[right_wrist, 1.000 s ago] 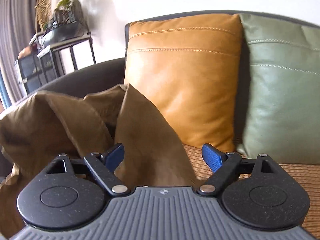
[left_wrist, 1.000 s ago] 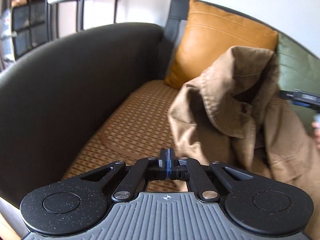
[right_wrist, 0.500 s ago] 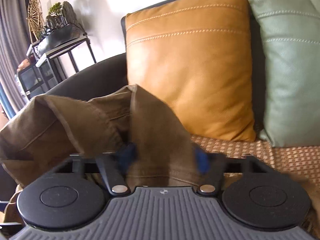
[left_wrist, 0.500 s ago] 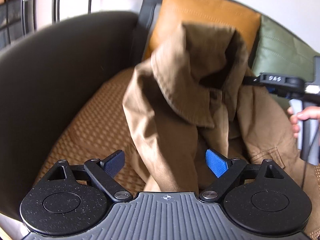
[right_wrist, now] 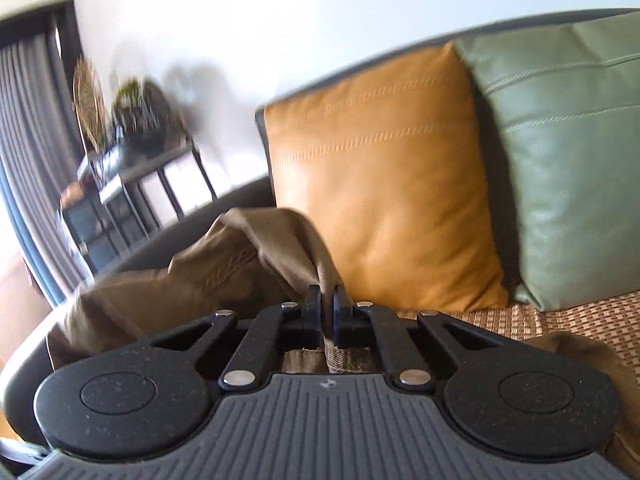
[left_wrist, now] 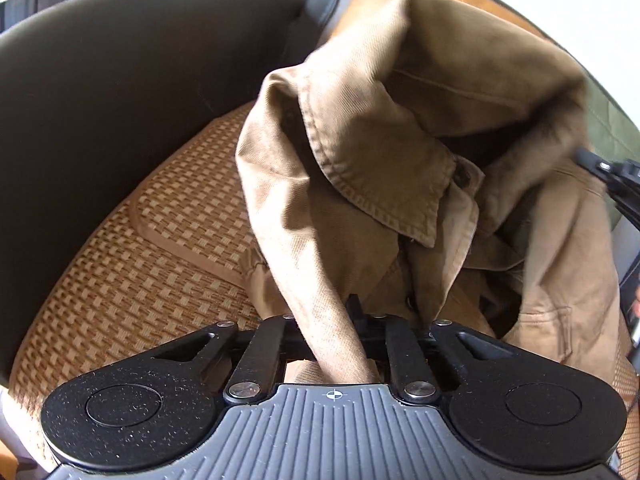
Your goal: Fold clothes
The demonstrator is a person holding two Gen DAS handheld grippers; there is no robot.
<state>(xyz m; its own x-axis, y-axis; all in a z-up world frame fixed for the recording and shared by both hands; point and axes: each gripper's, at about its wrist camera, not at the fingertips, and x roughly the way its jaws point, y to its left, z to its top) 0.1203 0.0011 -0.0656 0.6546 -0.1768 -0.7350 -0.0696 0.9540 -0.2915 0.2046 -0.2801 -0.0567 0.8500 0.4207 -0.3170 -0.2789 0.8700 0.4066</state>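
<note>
A tan jacket (left_wrist: 404, 148) is being held up over the woven seat mat (left_wrist: 132, 280) of a dark sofa (left_wrist: 120, 92), its upper part raised in front of the orange cushion (right_wrist: 380, 200) and its lower part trailing down onto the mat. The left gripper (left_wrist: 340, 320) is closing on a rope-like fold of the jacket that is running straight between its jaws, below the collar (left_wrist: 372, 168). The right gripper (right_wrist: 327, 308) is closing on another pinch of the same cloth, on the side of the jacket nearer the green cushion (right_wrist: 560, 160); a band of fabric is showing in the narrow slot between its jaws. Both grippers are therefore reading as clamped on the jacket.

The cloth is behaving as a soft, fairly thick twill: it is draping in broad, rounded folds rather than sharp creases, and the collar is keeping its shape where the seam is stitched. Judged from that, it is likely moderately heavy for a garment, not slippery, and in no way fragile. The surest holds appear to be the doubled, stitched parts, namely the collar, the shoulder seams and the front placket beside the button (left_wrist: 464, 174), since a single loose layer is apt to bunch and sag. Spreading it flat on the mat beside the orange cushion seems to call for two holds well apart.
</note>
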